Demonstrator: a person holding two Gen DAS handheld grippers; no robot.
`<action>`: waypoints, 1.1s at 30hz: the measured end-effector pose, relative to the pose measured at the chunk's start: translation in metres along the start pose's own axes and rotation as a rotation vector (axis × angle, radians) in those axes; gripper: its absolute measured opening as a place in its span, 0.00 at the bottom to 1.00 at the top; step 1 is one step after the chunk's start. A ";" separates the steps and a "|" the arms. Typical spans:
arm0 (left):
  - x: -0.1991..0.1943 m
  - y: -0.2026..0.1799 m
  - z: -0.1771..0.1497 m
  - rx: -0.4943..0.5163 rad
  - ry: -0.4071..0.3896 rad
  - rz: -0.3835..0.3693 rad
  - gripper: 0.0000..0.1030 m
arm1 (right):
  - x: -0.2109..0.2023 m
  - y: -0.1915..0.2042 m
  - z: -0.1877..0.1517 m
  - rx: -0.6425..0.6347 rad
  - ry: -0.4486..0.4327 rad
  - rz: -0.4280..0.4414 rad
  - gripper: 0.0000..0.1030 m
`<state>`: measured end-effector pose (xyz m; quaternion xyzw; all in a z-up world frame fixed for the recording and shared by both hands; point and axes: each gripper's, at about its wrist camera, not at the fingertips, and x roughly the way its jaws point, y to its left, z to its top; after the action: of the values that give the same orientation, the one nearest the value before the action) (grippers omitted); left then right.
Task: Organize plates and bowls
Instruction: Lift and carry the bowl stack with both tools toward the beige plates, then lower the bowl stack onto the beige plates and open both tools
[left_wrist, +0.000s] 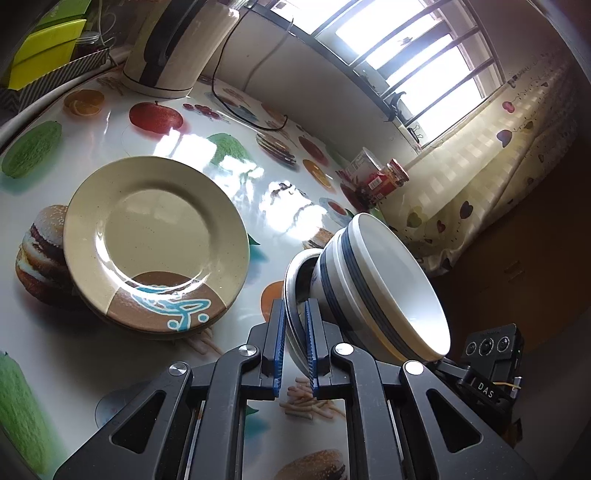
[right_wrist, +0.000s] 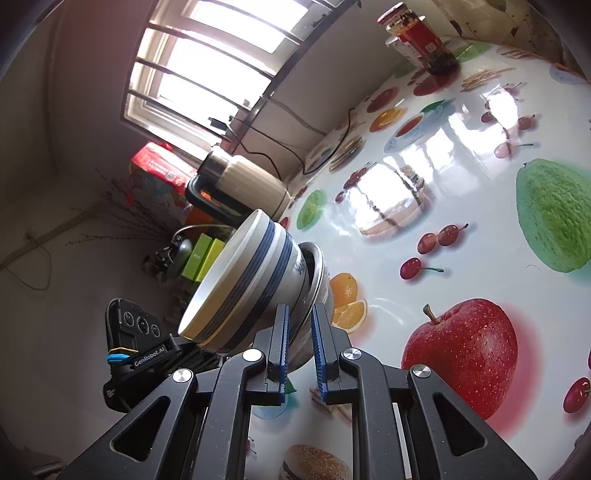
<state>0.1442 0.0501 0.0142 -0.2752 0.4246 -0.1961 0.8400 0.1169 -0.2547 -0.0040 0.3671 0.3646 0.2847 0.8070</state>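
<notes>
Carrying the stacked white blue-banded ceramic bowls (left_wrist: 373, 291), both my left gripper (left_wrist: 295, 343) and right gripper (right_wrist: 301, 347) clamp the lower rim; keep level toward the beige plate (left_wrist: 155, 240) at ten o'clock.

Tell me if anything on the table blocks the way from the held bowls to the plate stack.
Nothing visible does. The bowls, clamped by both the left gripper and the right gripper, hang above the table; the stretch toward the plates holds only printed pictures.
</notes>
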 end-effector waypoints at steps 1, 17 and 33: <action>-0.001 0.002 0.002 -0.003 -0.004 0.004 0.09 | 0.002 0.000 0.001 -0.003 0.005 0.002 0.13; -0.026 0.037 0.031 -0.034 -0.076 0.056 0.09 | 0.057 0.026 0.021 -0.055 0.072 0.044 0.13; -0.040 0.077 0.048 -0.068 -0.113 0.109 0.09 | 0.116 0.043 0.031 -0.086 0.148 0.068 0.13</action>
<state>0.1682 0.1457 0.0133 -0.2906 0.3971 -0.1196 0.8623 0.1997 -0.1583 0.0008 0.3221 0.3979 0.3536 0.7829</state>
